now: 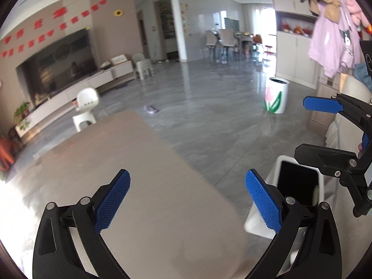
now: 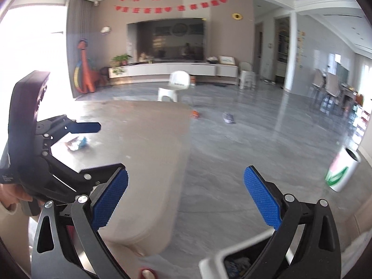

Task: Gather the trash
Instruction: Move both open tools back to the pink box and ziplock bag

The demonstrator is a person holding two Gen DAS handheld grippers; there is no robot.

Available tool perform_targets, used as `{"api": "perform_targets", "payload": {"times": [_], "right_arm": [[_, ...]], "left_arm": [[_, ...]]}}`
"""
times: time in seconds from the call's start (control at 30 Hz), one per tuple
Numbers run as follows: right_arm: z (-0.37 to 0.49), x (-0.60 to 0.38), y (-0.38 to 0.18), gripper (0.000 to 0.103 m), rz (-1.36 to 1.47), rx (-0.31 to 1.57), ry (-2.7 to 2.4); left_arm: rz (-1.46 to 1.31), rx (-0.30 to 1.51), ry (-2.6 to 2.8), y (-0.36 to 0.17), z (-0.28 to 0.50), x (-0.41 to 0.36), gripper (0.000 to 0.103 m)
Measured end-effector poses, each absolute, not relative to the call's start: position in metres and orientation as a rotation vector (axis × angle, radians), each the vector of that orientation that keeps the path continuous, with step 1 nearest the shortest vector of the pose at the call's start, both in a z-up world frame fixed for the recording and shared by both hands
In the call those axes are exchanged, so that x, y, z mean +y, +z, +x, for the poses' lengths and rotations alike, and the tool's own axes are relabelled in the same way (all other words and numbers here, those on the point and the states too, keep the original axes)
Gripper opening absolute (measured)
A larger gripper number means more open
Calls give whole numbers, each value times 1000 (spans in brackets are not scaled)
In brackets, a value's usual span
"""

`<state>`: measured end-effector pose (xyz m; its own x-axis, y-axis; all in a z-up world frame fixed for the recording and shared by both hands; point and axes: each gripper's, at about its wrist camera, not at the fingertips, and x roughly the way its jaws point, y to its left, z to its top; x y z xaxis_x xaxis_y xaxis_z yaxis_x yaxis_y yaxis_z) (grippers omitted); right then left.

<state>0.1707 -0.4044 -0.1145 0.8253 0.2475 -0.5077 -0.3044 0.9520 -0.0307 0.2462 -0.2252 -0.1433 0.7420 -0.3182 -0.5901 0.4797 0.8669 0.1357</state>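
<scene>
Both grippers, left gripper (image 1: 187,203) and right gripper (image 2: 186,196), are hovering released and empty above the table (image 2: 148,144), because crumpled wrappers (image 2: 78,144) are lying on its far-left side awaiting pickup.

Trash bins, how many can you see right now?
2. A white rectangular bin sits on the floor just beside the table's near corner, and a tulip-printed bin stands farther out on the grey floor. Others may be hidden.

Your right gripper (image 2: 186,197) hangs wide open over the beige table's (image 2: 148,162) edge. Crumpled wrappers (image 2: 78,144) lie at ten o'clock beside your left gripper (image 2: 93,148); a white bin (image 2: 214,261) sits at six.
</scene>
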Motion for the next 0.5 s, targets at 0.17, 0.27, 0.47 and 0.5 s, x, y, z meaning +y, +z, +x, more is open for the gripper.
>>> {"api": "perform_targets", "payload": {"times": [0.17,0.27,0.47,0.5], "right_arm": [[190,-348,-116,99,-150,528,402],[198,-316,-118,99,-172,533,461],[219,-247,-126,99,-207,533,576],[222,-233,-127,99,-216,534,597]], "left_arm": [[259,595,-357,-144,251,-173,98],[228,605,-305,-147,254,-135,98],[212,631,-194,-156,259,-59,98],[210,634,-178,-157,260,-49,98]]}}
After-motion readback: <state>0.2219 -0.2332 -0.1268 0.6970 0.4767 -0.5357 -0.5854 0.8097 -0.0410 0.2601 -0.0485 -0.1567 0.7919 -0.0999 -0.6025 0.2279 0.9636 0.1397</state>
